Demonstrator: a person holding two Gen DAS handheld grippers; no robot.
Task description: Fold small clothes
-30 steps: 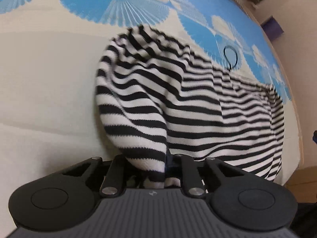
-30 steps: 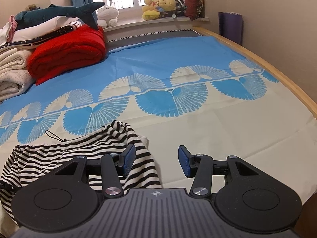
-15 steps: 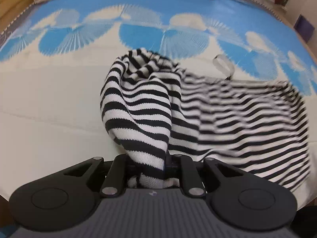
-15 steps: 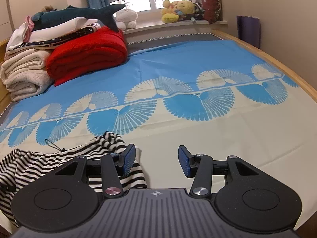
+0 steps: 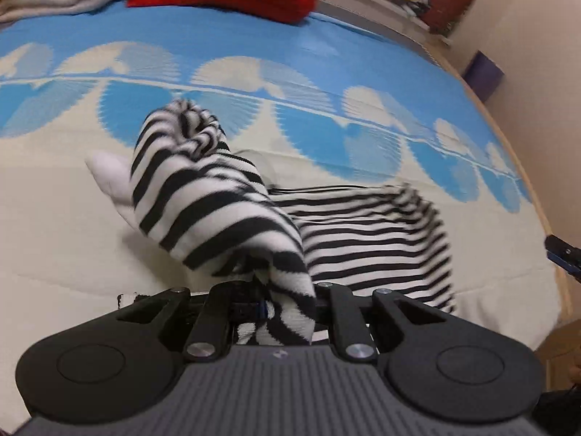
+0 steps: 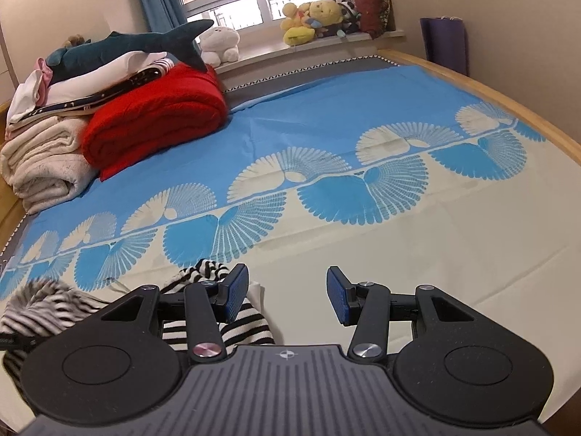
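A black-and-white striped garment (image 5: 225, 210) lies on the bed, one part bunched and lifted toward me, the rest (image 5: 370, 239) spread flat to the right. My left gripper (image 5: 279, 312) is shut on its near edge; the cloth hides the fingertips. In the right wrist view the same garment (image 6: 239, 327) lies at the lower left, under and left of my right gripper (image 6: 287, 296). The right gripper is open and empty, blue pads apart, just above the cream part of the sheet.
The bed sheet (image 6: 345, 138) is blue with cream fan patterns. A red blanket (image 6: 156, 123), cream blankets (image 6: 43, 167) and a shark plush (image 6: 127, 47) are piled at the far left. Plush toys (image 6: 312, 21) sit on the windowsill. The wooden bed edge (image 6: 508, 105) runs along the right.
My left gripper has pulled the held striped edge up and over, bunching the cloth and tilting its view up the bed. The right gripper stays open, its view turned slightly rightward.
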